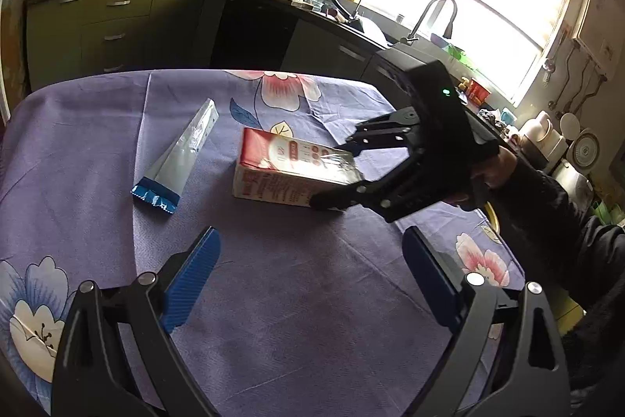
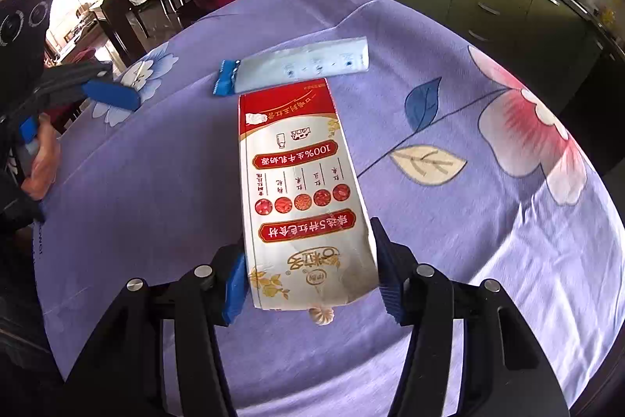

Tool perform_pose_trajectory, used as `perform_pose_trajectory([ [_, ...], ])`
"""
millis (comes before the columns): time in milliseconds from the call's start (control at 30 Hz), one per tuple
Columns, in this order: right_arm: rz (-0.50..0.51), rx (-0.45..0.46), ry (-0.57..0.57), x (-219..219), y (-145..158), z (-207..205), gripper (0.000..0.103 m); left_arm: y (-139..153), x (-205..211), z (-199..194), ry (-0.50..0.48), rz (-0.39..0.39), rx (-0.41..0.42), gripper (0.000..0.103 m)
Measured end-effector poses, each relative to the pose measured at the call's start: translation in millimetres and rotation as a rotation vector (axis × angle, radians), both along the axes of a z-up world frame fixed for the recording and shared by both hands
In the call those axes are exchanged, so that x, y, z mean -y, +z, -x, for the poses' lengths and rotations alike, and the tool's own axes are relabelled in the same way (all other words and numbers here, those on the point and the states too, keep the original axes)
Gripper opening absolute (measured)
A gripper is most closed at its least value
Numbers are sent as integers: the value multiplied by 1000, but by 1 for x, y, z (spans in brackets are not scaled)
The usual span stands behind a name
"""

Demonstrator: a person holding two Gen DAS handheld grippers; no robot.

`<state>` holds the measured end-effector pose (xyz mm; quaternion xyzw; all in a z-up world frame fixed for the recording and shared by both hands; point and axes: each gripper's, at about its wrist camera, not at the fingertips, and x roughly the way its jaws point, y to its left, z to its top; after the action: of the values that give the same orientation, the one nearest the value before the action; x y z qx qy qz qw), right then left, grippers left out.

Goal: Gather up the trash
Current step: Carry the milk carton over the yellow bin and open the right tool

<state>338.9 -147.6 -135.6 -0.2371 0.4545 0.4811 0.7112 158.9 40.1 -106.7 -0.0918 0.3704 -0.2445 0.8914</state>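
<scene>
A red and white milk carton lies flat on the purple flowered tablecloth; it also shows in the left wrist view. My right gripper is shut on the carton's near end, its blue pads pressed against both sides; in the left wrist view it comes in from the right. A flattened silver wrapper with a blue end lies left of the carton, and beyond it in the right wrist view. My left gripper is open and empty, hovering over the cloth short of both items.
The table is round, its edges falling away on all sides. Green kitchen cabinets with a stove and pots stand behind, a sink counter under a bright window at right. A chair and hanging cloths stand beyond the table in the right wrist view.
</scene>
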Motion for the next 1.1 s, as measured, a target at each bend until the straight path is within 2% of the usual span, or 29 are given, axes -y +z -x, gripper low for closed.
perform_pose_trajectory([
  [233,-22,35,-107,25,12,27,55,-2,1,0,5,-23,3,89],
  [467,-59,66,-307,98,31,76,55,-6,0,0,19,-33,-7,89],
  [667,-53,102,-596,200,47,123,55,-6,0,1,26,-38,2,90],
  [800,-15,98,-871,284,47,137,55,-7,3,3,26,-57,4,90],
  [933,50,28,-1095,356,34,133,55,-9,7,2,27,-80,0,90],
  [1033,82,-40,-1205,389,13,119,56,-9,10,2,23,-91,1,90],
  [1100,93,-37,-1276,406,1,109,56,-9,11,3,22,-99,4,90],
])
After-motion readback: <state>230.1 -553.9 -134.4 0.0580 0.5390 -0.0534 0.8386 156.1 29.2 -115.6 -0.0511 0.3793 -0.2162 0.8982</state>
